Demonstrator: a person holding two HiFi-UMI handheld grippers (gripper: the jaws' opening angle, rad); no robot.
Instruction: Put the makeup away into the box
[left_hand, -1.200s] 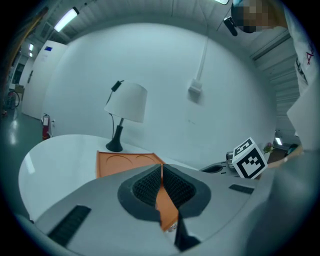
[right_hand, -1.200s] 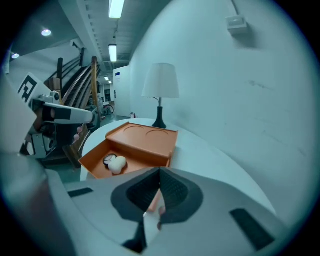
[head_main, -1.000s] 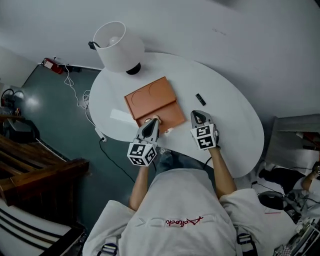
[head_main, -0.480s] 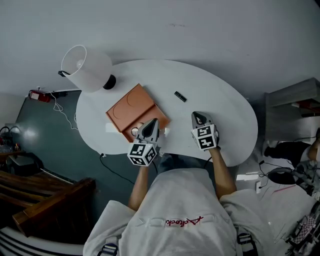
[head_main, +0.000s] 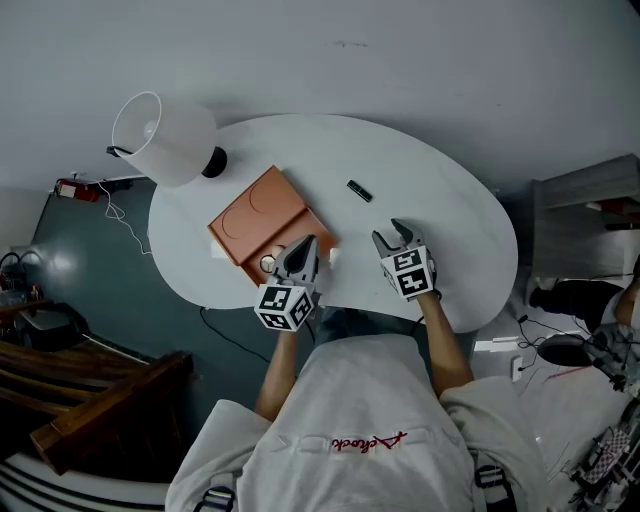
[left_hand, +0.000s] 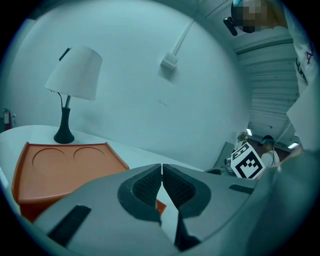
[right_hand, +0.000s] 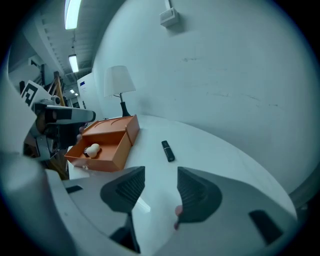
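Our right tongs (right_hand: 160, 186) have just been opening and stand spread with nothing between them. Our left tongs (left_hand: 162, 175) are pressed together, empty, at the box (right_hand: 102, 145) corner. The black tube (right_hand: 168, 150) lies ahead on the desk (head_main: 440, 210), apart from the box. Next, we judge, reach and pinch it crosswise. There is bare room around it, edges far.

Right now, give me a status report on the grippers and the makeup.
Left hand-held gripper shut, empty, by the orange box. Right hand-held gripper just opened, nothing between its jaws. Black tube on the table ahead, nothing in the way.
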